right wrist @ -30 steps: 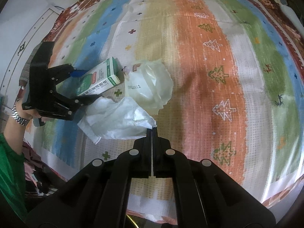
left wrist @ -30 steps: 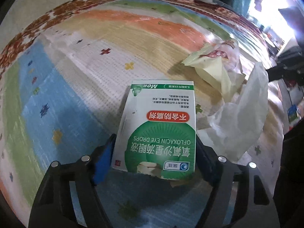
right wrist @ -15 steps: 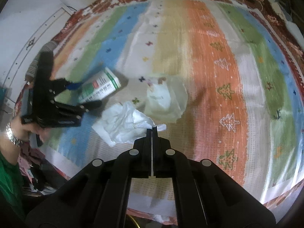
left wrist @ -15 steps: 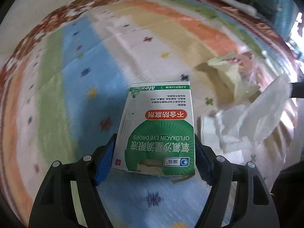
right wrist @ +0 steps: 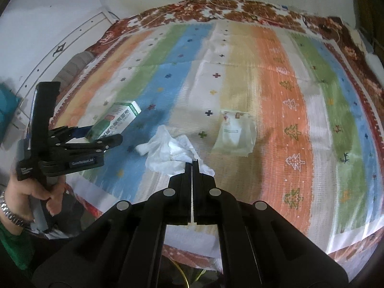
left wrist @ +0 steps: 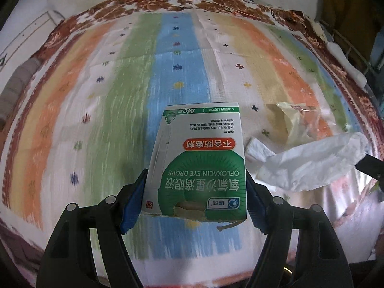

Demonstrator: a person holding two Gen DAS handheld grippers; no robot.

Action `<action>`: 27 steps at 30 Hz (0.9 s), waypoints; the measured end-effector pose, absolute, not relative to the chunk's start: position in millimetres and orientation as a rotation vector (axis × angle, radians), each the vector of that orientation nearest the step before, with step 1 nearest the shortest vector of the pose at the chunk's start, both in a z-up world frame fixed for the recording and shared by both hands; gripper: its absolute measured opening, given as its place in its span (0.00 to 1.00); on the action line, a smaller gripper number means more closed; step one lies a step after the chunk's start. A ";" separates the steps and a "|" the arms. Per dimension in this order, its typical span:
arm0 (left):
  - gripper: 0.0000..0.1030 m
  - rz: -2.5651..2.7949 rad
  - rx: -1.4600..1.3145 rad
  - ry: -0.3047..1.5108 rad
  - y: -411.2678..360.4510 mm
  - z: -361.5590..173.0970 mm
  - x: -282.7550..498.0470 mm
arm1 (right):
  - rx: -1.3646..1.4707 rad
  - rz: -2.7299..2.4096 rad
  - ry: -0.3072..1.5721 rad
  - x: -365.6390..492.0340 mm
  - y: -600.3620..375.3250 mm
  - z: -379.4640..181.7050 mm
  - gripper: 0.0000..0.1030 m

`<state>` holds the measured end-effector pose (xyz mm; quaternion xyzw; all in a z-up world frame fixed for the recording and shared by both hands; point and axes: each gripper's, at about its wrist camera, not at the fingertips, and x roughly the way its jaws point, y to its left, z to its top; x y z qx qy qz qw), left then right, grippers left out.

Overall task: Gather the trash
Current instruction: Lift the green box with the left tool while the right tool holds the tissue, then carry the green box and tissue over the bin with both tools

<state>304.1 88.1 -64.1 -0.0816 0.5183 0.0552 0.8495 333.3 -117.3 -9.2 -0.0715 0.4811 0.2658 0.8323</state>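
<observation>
Your right claw [right wrist: 192, 162] is clenched fully, its two fingers pressed together on one corner of the crumpled white tissue [right wrist: 168, 152]; the rest of the tissue hangs free off the fingertips toward the left and appears clear of the striped cloth [right wrist: 276, 84]. Your left claw [left wrist: 195, 196] is grasping the eye-drop box [left wrist: 199, 158] by its two long side faces. The blue pads [left wrist: 134, 204] bear on the lower, torn end of the box, and the box's long axis runs straight out along the fingers, away from the claw. In the right wrist view the left claw [right wrist: 96, 135] stands off the near left edge of the cloth with the box [right wrist: 115, 120] pointing out over the blue stripe.

Both claws are loaded, so judge the next pick by what remains on the cloth. One item is left: the clear plastic wrapper [right wrist: 236, 132], lying flat on the pale yellow stripe. It lies beyond the tissue and slightly to the right of your right claw's line, well apart from your left claw. In the left wrist view the wrapper [left wrist: 297, 122] sits far off to the right, behind the hanging tissue [left wrist: 309, 165].

Your right hand is the nearer one. You will probably have to deposit a held item before reaching for the wrapper. No bin is visible in either view.
</observation>
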 end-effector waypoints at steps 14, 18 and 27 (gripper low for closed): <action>0.70 0.096 -0.212 1.049 63.3 -32.1 249.7 | -0.168 0.557 0.904 271.6 -132.0 19.1 0.00; 0.70 0.077 -0.255 1.023 62.1 -20.6 236.5 | -0.162 0.532 0.874 261.5 -138.4 23.4 0.00; 0.70 0.036 -0.335 0.955 60.5 1.3 199.7 | -0.146 0.547 0.829 231.7 -141.4 29.9 0.00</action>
